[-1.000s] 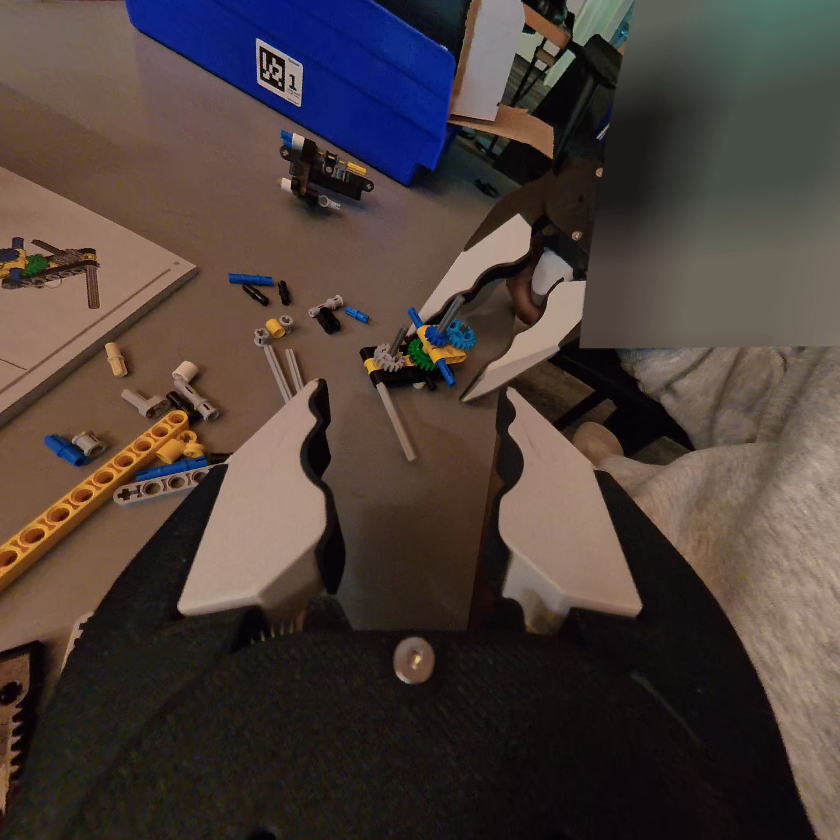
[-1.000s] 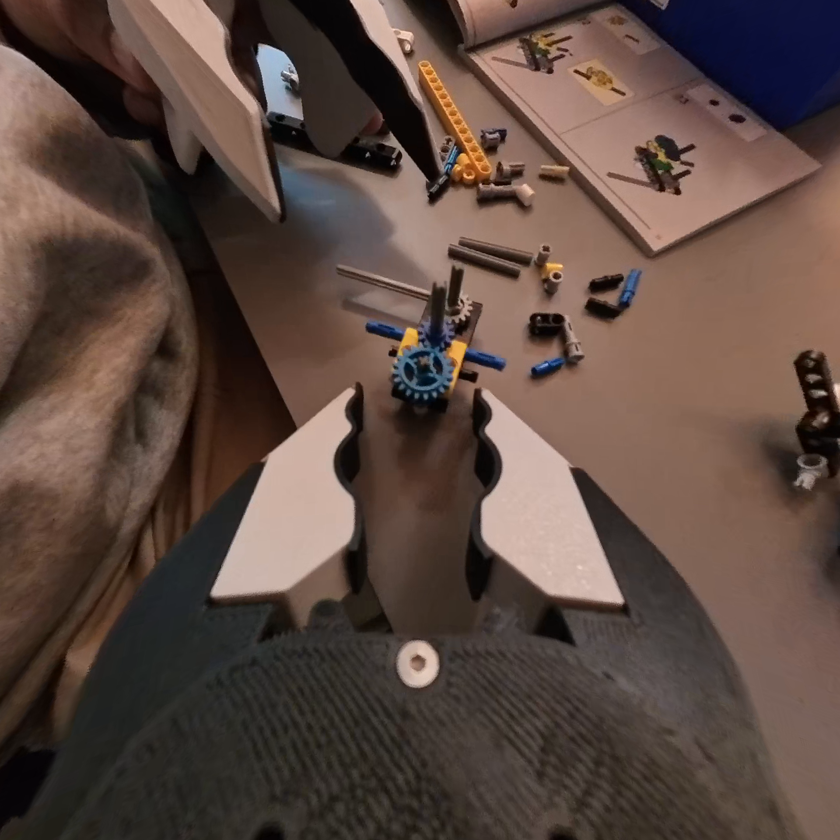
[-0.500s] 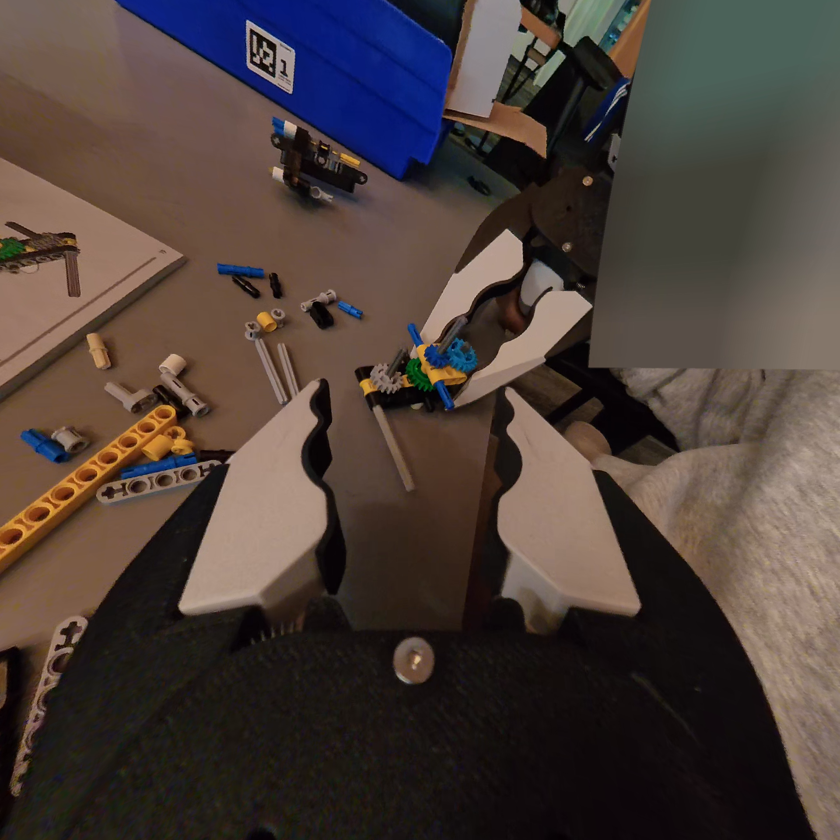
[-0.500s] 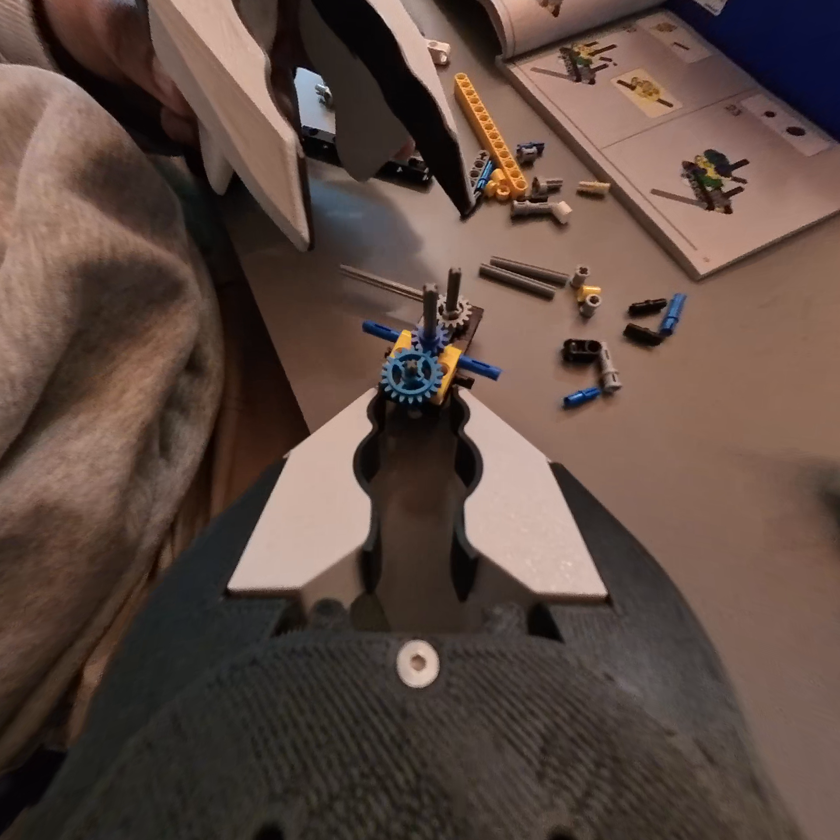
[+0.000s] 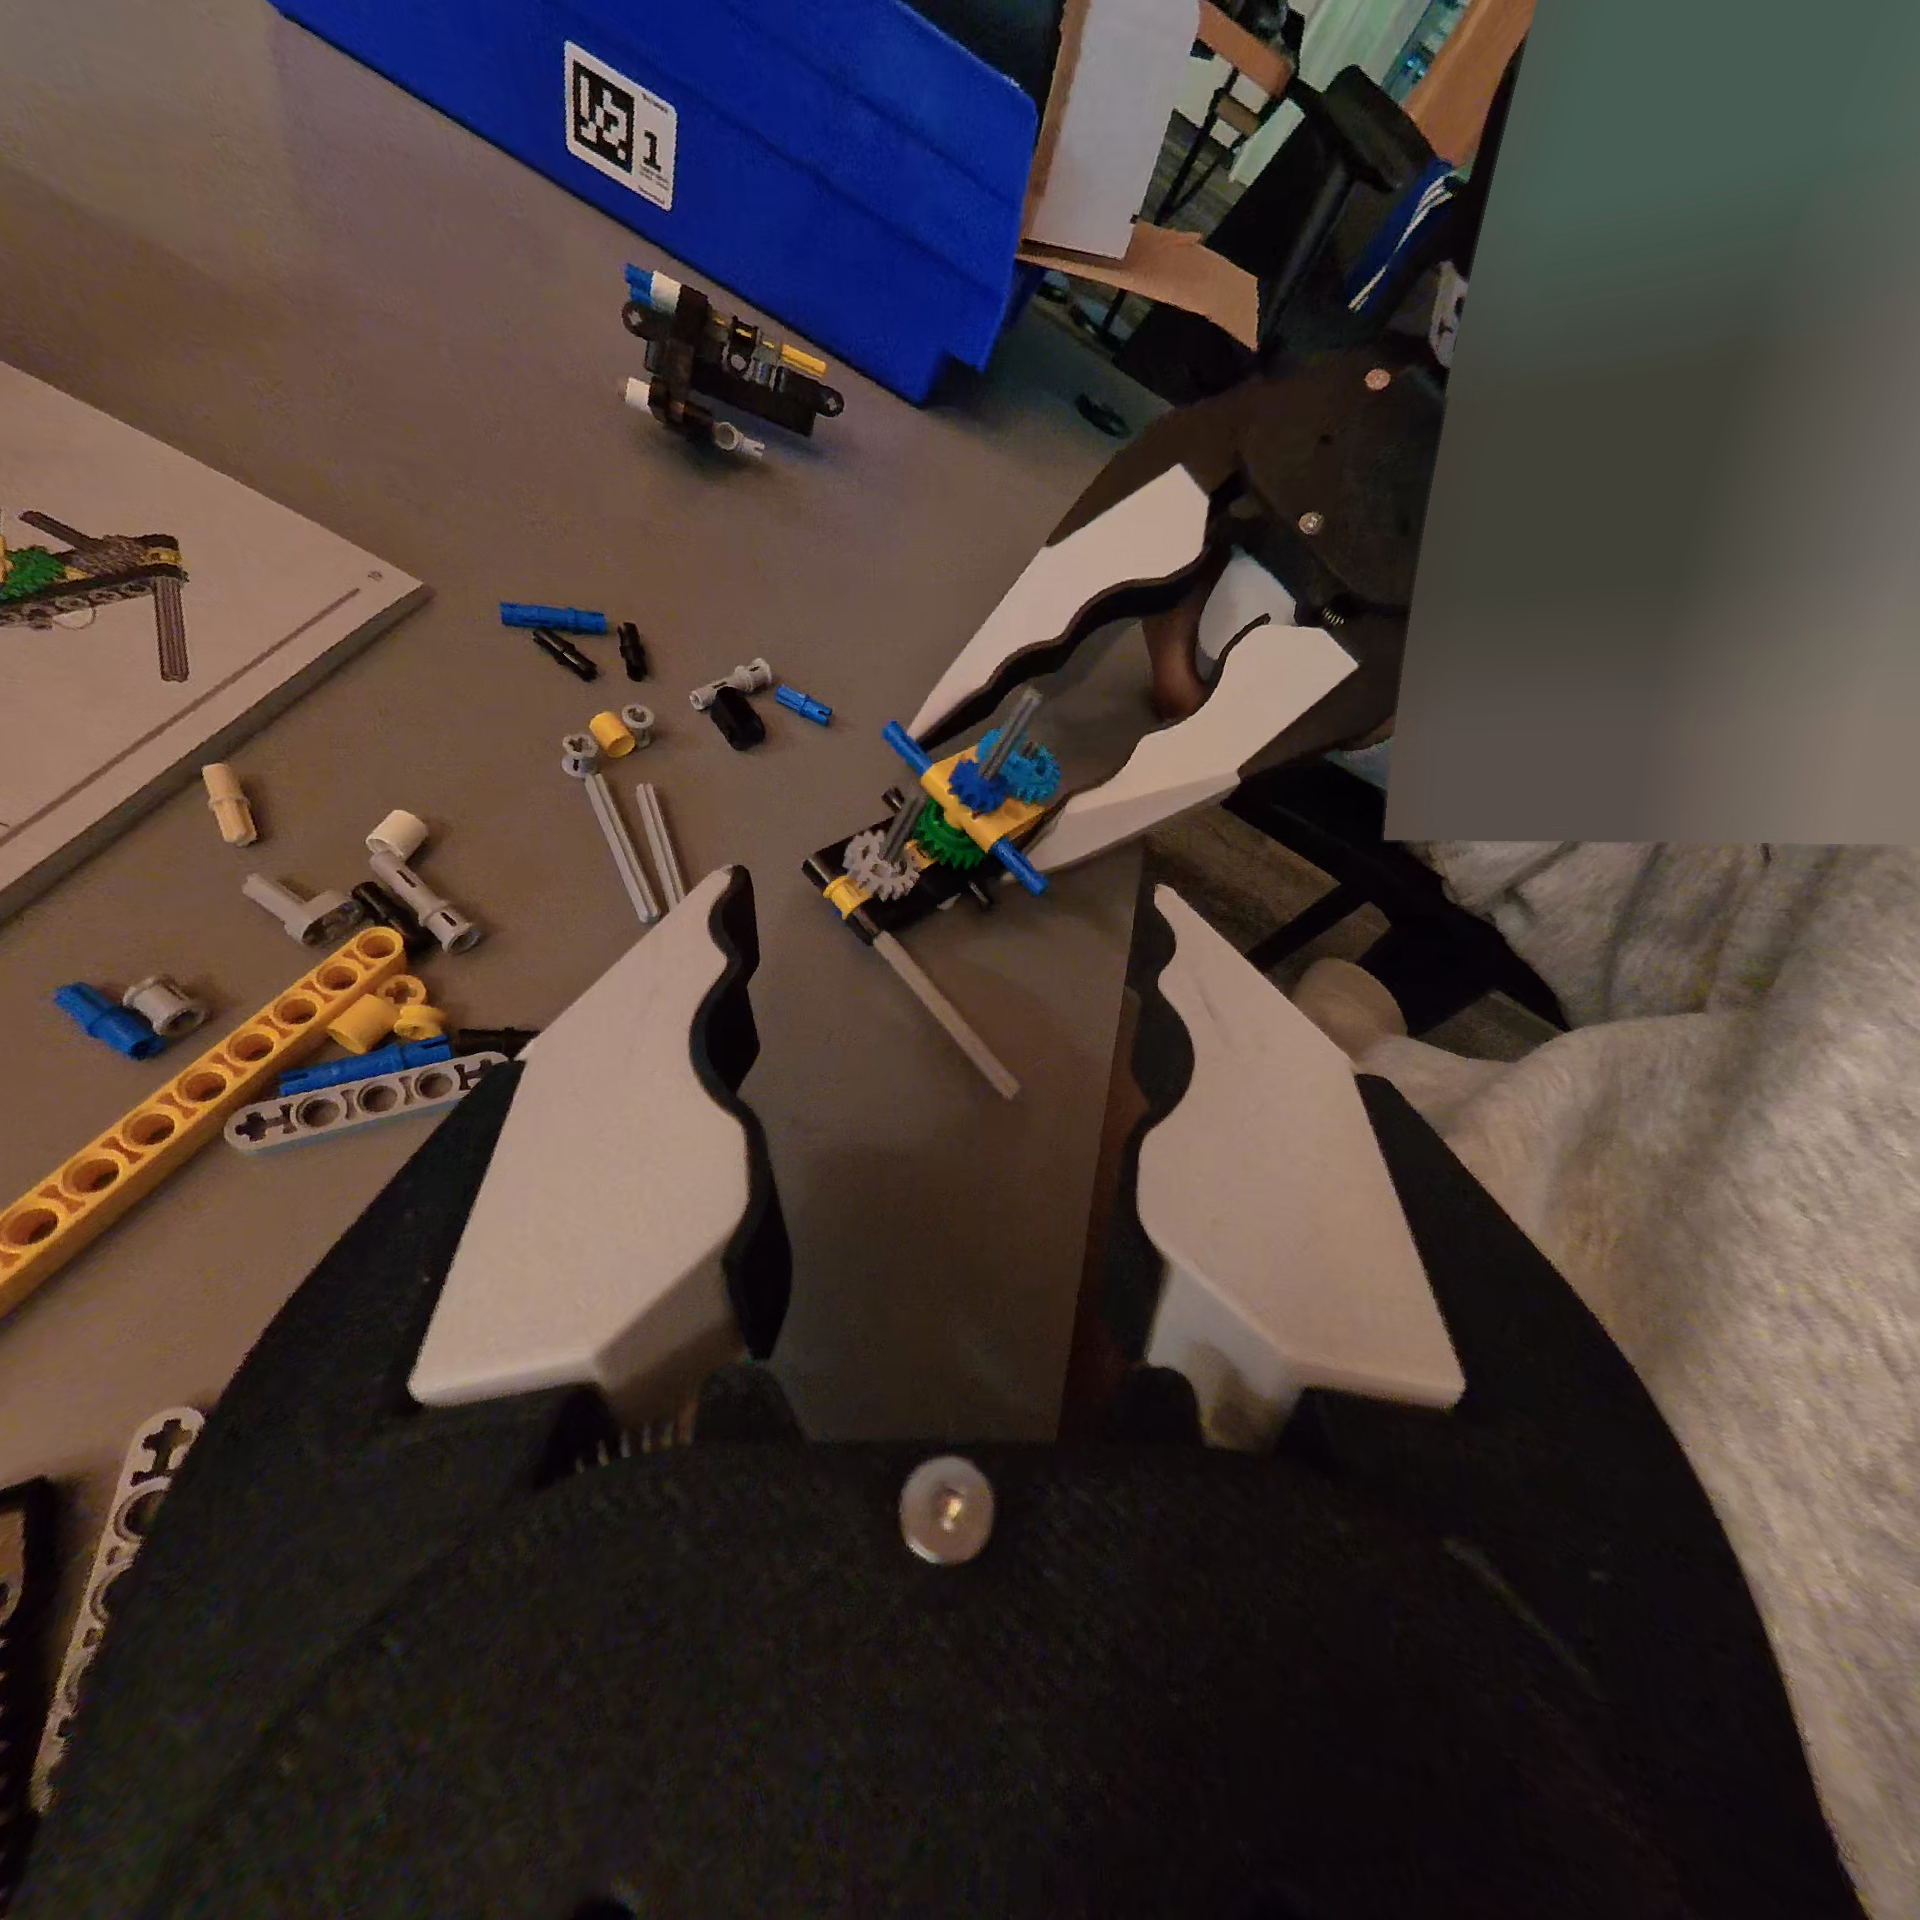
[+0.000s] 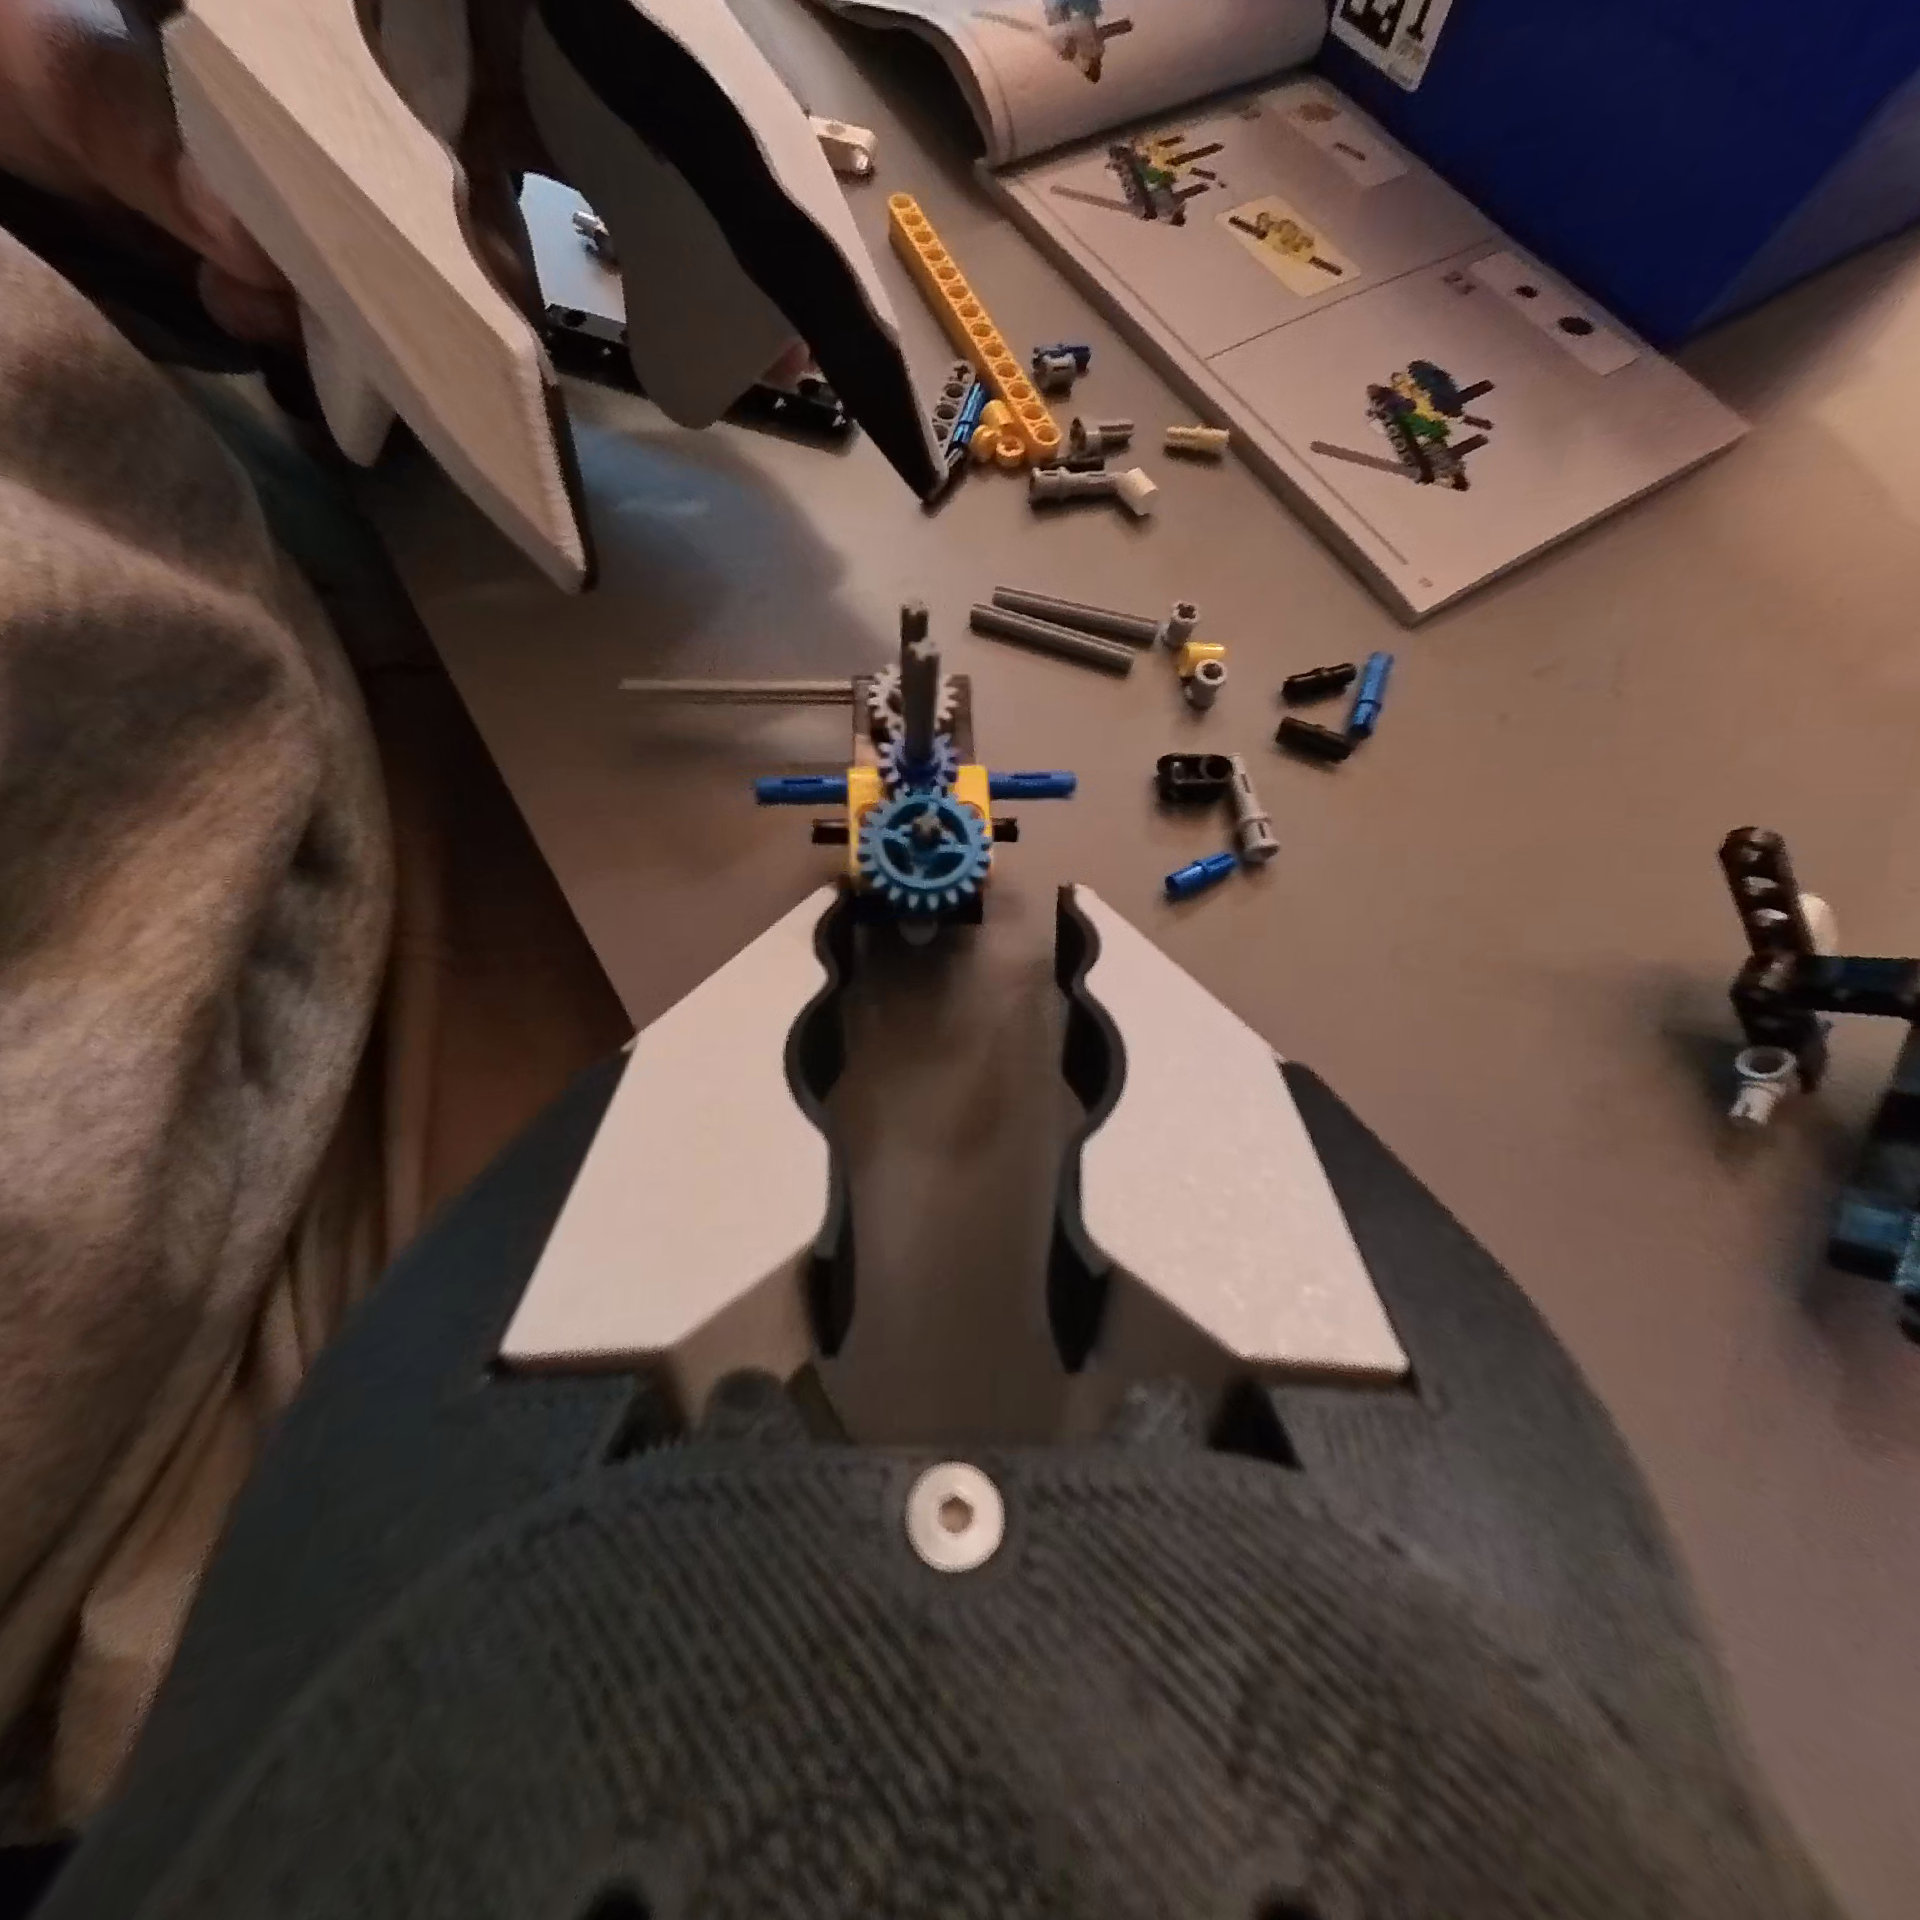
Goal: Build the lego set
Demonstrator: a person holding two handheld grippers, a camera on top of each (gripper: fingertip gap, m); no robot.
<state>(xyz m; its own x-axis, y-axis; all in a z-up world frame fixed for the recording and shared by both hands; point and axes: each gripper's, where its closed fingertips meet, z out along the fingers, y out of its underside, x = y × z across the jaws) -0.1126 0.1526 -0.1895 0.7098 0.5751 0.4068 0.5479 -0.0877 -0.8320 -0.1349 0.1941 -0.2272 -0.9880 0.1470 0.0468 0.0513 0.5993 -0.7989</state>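
A small gear assembly (image 6: 920, 847) of blue, green and grey gears on a yellow and black block stands on the grey table (image 6: 1455, 1351) near its edge. My right gripper (image 6: 951, 899) is closed on the assembly's near end, the blue gear between its fingertips. In the left wrist view the same gripper (image 5: 977, 800) flanks the yellow block of the assembly (image 5: 935, 831). My left gripper (image 5: 945, 888) is open and empty, just short of the assembly's far end, above its long grey axle (image 5: 956, 1029). It also shows in the right wrist view (image 6: 748, 530).
Loose pins, connectors, two grey axles (image 5: 634, 842) and a long yellow beam (image 5: 197, 1091) lie left of the assembly. A black sub-assembly (image 5: 717, 364) stands before a blue bin (image 5: 831, 156). An instruction booklet (image 5: 156, 675) lies far left. A person's grey sleeve (image 5: 1662, 1195) hangs beyond the table edge. Some 7 cm of space lies between my two pairs of fingers.
The right gripper's jaws narrowed onto the assembly's near end and stayed at that width. The assembly has shifted and turned slightly with the gripper, towards the loose parts. The left gripper stays open.
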